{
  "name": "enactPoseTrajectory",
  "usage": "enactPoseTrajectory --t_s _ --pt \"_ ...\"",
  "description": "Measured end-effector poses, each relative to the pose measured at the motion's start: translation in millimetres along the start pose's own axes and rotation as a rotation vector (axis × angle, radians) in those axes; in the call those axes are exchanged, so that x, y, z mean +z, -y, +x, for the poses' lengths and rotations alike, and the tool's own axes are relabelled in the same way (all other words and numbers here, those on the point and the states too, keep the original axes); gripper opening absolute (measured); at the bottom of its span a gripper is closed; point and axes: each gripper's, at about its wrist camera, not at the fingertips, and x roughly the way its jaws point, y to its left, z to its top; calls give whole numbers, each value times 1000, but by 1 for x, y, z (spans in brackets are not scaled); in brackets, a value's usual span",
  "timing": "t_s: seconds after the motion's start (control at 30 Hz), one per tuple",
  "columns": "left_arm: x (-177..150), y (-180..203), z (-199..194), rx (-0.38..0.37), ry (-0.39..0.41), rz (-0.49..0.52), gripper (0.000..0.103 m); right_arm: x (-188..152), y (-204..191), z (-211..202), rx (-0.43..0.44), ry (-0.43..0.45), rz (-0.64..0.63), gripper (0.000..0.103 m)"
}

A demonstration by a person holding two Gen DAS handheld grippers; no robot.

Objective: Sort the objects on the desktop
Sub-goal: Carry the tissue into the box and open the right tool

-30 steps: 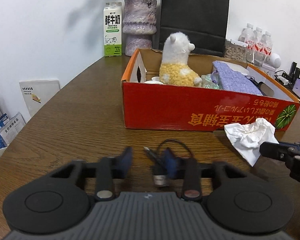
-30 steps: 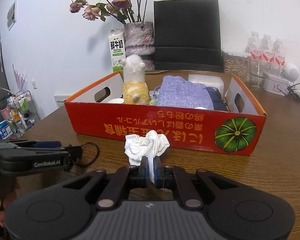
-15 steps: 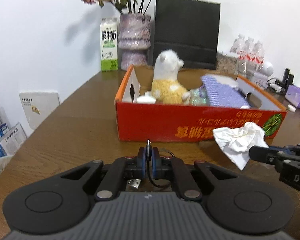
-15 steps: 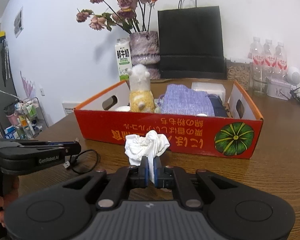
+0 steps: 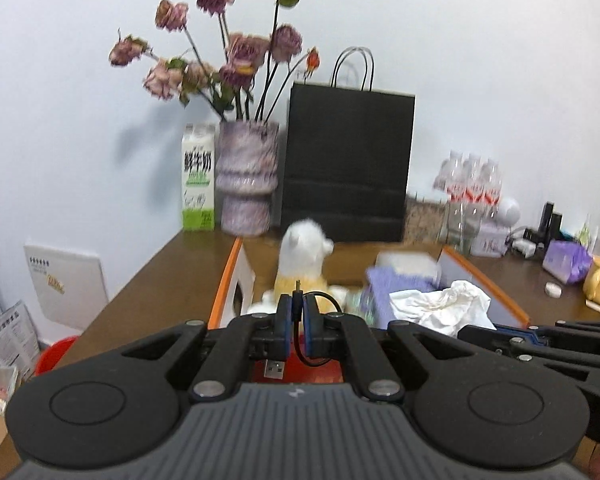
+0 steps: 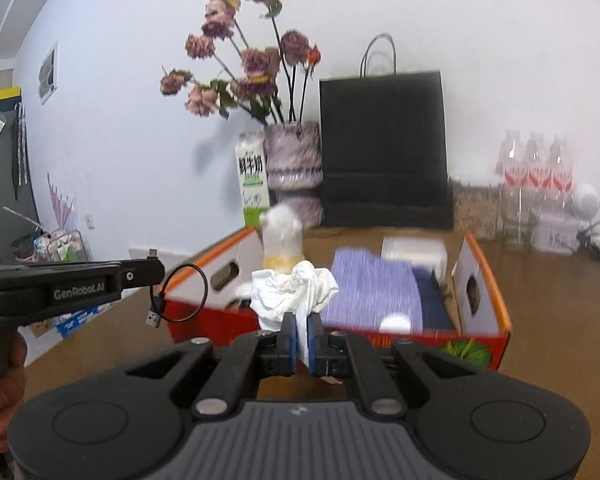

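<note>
- The left gripper (image 5: 296, 330) was closed on a short black cable (image 5: 298, 308). One small plug stood up between the pads, the loop bulged to the right, and the USB plug (image 5: 275, 368) hung below the fingers, so the cable's long axis ran roughly up and down.
- The right gripper (image 6: 302, 340) was clamped on a crumpled white tissue (image 6: 294, 294), gripped by its lower tail with the loose bulk standing above the pads.
- Both loads were clear of the desk (image 6: 560, 320) and carried side by side. The right wrist view showed the left tool's tip with the cable loop (image 6: 184, 294) to its left, near the box's left front corner.
- Straight ahead of both lay the red cardboard box (image 6: 476, 344), open at the top, its long front wall running across the view and its length lying left to right.
- Judged from the right wrist view, the tissue sat at about the front wall, toward the middle; the cable seemed just outside the left end wall, so the right hand looked slightly better placed for a drop.
- Inside, a plush toy (image 5: 302, 254) stood at the left end, a purple cloth (image 6: 374, 288) filled the middle and a white block (image 6: 414, 254) lay toward the far wall, leaving little bare floor.
- Beyond the far edge stood a milk carton (image 5: 198, 178), a vase (image 5: 247, 184) and a black paper bag (image 5: 346, 164).
</note>
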Motion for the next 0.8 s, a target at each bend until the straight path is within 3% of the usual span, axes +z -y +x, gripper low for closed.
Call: enactPoseTrajectory --t_s 0.33,0.5,0.6,0.8 --pt "20 9 51 -27 15 -27 6 30 17 35 -36 22 -24 5" --pt "9 8 82 -41 -2 -37 6 20 34 60 -40 -15 18 5" --pt "-2 5 98 -41 -54 -20 6 14 44 67 -56 -37 38 5" --pt "-12 4 101 1 -54 13 8 2 48 82 -71 -94 48 9"
